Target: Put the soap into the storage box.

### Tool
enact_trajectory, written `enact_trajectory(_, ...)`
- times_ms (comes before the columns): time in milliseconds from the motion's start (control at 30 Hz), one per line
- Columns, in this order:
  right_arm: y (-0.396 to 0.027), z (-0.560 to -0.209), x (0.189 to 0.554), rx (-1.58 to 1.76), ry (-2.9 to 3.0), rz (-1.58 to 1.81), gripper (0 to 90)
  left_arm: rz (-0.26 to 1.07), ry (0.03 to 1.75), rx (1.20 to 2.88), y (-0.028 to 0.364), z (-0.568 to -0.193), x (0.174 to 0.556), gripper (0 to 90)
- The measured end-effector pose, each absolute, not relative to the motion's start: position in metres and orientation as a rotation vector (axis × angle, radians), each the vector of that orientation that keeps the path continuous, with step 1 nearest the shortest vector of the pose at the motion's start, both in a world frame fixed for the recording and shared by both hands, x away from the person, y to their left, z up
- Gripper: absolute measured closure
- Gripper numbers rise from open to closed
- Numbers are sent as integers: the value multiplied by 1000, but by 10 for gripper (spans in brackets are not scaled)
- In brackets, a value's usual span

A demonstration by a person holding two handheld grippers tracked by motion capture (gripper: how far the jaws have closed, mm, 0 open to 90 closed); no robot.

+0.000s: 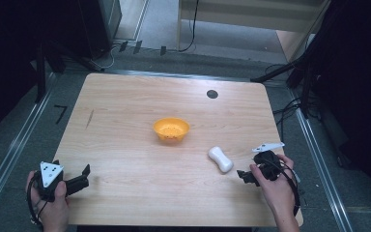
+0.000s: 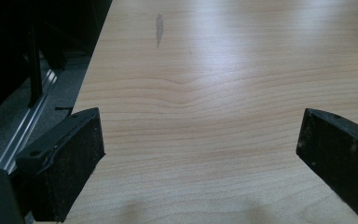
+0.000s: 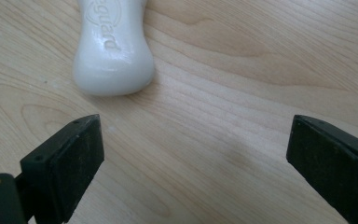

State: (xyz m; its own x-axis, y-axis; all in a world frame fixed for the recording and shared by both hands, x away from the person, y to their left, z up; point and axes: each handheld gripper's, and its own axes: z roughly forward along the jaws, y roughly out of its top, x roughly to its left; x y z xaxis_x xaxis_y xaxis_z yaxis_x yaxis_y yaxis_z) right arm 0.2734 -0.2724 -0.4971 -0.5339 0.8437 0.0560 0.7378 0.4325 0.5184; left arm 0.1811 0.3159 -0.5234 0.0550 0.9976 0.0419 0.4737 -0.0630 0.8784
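- Lying on the worktop [image 1: 125,96] toward its near right corner, the bar of soap [image 1: 221,159] rests flat and free, well short of the right edge.
- The right claw [image 1: 242,176] sits just beside the soap on the near side, jaws spread wide with nothing between them; in the right gripper view the soap [image 3: 113,46] lies ahead of the jaws and left of their line.
- The left claw [image 1: 84,176] is released too, empty, near the near left corner over bare wood.
- My reading is that the soap is either just set down or about to be picked up; the orange bowl [image 1: 171,129] at the middle looks the likely partner.
- A pick-up would call for swinging the right claw left to straddle the soap's narrow waist, then closing.
- Room is generous: open wood lies between soap and bowl, and nothing crowds the near edge.
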Motion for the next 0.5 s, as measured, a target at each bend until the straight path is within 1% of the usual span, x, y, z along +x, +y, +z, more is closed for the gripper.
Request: enact_trajectory(500,-250,-491,289,1354,2532,698,28,933,1508,1638,316,-523,181,9)
